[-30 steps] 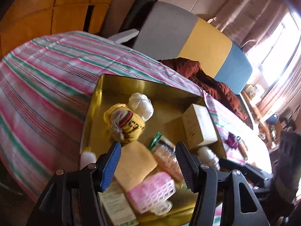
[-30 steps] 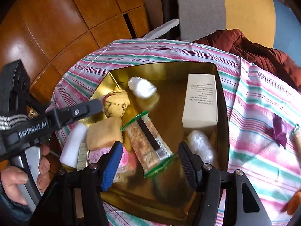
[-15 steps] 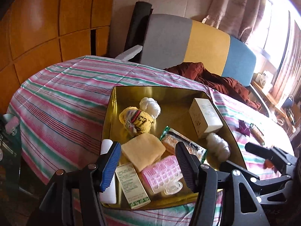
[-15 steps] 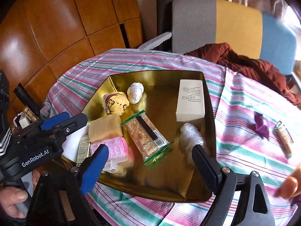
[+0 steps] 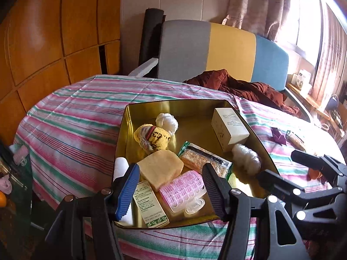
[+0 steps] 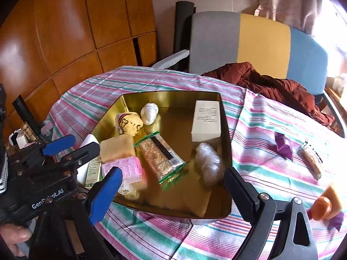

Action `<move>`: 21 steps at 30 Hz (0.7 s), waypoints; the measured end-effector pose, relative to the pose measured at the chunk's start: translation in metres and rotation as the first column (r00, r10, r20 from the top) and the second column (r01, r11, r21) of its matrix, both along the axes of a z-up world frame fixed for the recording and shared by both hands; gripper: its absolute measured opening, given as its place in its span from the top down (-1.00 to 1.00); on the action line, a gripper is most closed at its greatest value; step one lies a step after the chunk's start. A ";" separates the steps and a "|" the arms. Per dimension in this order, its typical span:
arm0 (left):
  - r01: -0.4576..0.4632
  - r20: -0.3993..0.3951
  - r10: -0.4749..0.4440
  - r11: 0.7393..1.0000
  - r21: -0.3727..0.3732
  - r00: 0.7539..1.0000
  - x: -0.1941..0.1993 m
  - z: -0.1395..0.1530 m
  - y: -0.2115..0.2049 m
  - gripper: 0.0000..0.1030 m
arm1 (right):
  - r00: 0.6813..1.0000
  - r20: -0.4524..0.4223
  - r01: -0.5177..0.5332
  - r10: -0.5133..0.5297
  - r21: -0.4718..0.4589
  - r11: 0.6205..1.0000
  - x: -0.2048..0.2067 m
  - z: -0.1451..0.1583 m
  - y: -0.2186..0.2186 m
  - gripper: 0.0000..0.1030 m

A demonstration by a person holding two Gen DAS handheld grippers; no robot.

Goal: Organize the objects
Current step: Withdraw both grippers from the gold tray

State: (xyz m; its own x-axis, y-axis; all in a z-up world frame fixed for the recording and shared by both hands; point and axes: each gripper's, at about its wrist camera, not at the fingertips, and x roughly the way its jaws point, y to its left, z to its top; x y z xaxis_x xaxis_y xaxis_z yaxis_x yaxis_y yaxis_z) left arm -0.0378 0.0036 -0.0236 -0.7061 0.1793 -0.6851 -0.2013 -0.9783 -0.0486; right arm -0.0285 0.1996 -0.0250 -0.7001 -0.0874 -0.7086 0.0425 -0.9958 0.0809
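Both the left gripper (image 5: pixel 170 187) and right gripper (image 6: pixel 173 191), its jaws just opened wide, hang released and empty above the gold tray (image 6: pixel 173 94), where the snack bar (image 6: pixel 161 155) and box (image 6: pixel 206 120) are already gathered for tidiness

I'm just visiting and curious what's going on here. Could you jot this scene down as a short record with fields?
Setting: round table under a striped tablecloth
Container: gold tin tray
In tray: white carton, snack bar packet, pink hair roller, yellow sponge, plastic-wrapped bundle
Outside tray: purple paper piece, second snack packet
Left gripper: open, empty
Right gripper: jaws just opened wide, nothing between them
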 end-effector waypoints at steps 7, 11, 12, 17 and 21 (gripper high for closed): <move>0.035 -0.030 -0.037 0.998 -0.054 0.999 0.008 0.004 0.013 -0.18 | 0.998 -0.014 0.053 -0.054 -0.012 0.998 0.008 0.001 0.016 -0.89; 0.058 -0.047 -0.062 0.994 -0.088 0.997 0.012 0.006 0.023 -0.18 | 0.997 -0.023 0.075 -0.075 -0.009 0.997 0.011 0.002 0.023 -0.89; 0.063 -0.050 -0.068 0.994 -0.095 0.996 0.013 0.006 0.025 -0.18 | 0.996 -0.025 0.080 -0.080 -0.009 0.997 0.012 0.002 0.025 -0.89; 0.092 -0.049 -0.098 0.989 -0.114 0.994 0.015 0.006 0.034 -0.18 | 0.994 -0.031 0.104 -0.104 -0.013 0.994 0.015 0.002 0.036 -0.89; 0.112 -0.041 -0.118 0.986 -0.125 0.992 0.017 0.005 0.042 -0.18 | 0.991 -0.034 0.127 -0.127 -0.020 0.992 0.018 0.002 0.047 -0.90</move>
State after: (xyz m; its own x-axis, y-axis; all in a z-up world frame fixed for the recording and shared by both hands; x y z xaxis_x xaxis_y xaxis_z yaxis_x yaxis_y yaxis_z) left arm -0.0210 0.0458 -0.0188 -0.7184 0.1786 -0.6724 -0.3124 -0.9464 0.0824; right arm -0.0105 0.2462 -0.0228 -0.7311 -0.0087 -0.6823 -0.0810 -0.9918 0.0994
